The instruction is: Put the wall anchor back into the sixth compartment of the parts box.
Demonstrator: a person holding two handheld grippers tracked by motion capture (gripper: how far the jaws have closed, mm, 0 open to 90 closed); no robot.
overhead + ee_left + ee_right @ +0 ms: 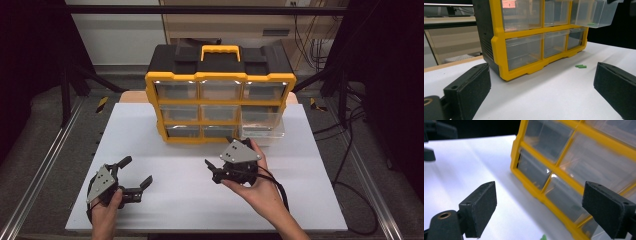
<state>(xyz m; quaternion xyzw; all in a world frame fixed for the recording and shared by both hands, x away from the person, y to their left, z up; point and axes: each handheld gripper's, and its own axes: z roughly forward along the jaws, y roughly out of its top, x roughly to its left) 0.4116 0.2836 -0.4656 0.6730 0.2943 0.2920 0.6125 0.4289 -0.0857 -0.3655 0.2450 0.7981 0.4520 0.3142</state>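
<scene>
A yellow and black drawer organizer (220, 80) with clear drawers stands at the back middle of the white table (165, 205). One clear drawer (262, 122) on its right side is pulled out, and in the left gripper view this drawer (594, 12) holds a green piece (592, 24). A small green piece (581, 66) lies on the table in front of the organizer. My left gripper (136, 171) rests low at the front left, open and empty (542, 72). My right gripper (211, 171) is held just in front of the organizer, jaws pointing left, open with nothing between them (540, 195).
A green speck (544, 237) shows on the table at the bottom edge of the right gripper view. Metal rails (45, 165) run along both sides of the table. Cables (350, 150) trail on the floor at the right.
</scene>
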